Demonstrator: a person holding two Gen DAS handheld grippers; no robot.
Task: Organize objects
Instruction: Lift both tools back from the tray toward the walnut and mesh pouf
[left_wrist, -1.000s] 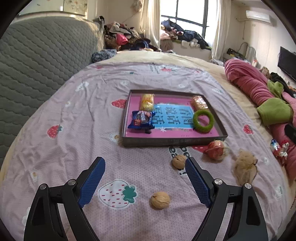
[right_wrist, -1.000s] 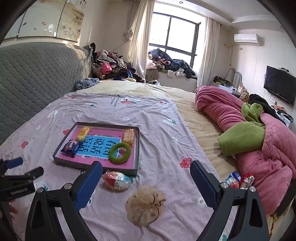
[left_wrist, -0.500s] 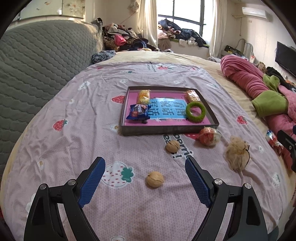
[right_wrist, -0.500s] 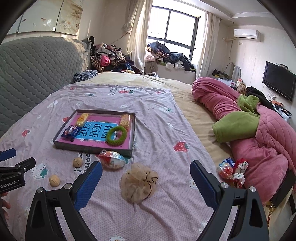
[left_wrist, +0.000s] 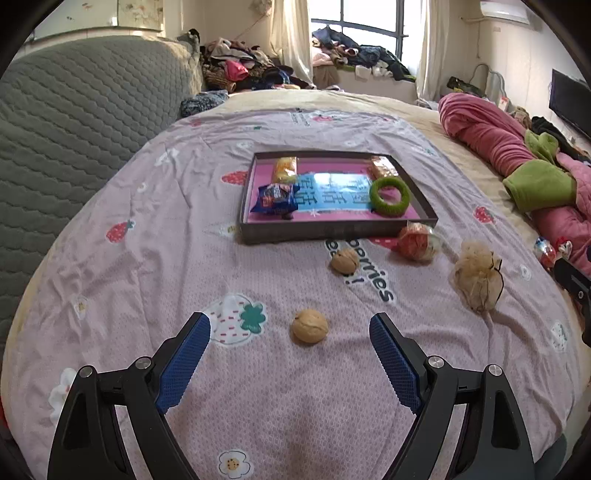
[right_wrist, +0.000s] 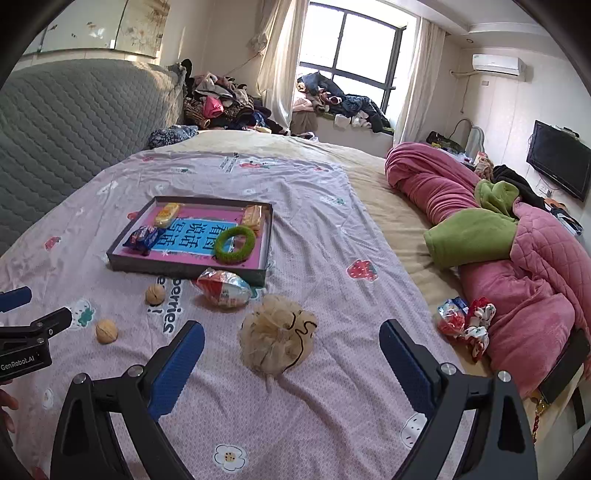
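Only the right view catches crinkly wrappers beside the quilt. Left gripper gapes, round wrinkled walnut just ahead; right gripper gapes before a frilly, perhaps mesh pouf.

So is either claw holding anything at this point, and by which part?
Nothing is held. The left claw stands open around a walnut without touching it; the right claw is open around the mesh pouch.

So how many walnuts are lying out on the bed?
2. One walnut lies on the sheet right ahead of the left gripper; the other walnut sits nearer the tray, on the printed lettering. None seems hidden.
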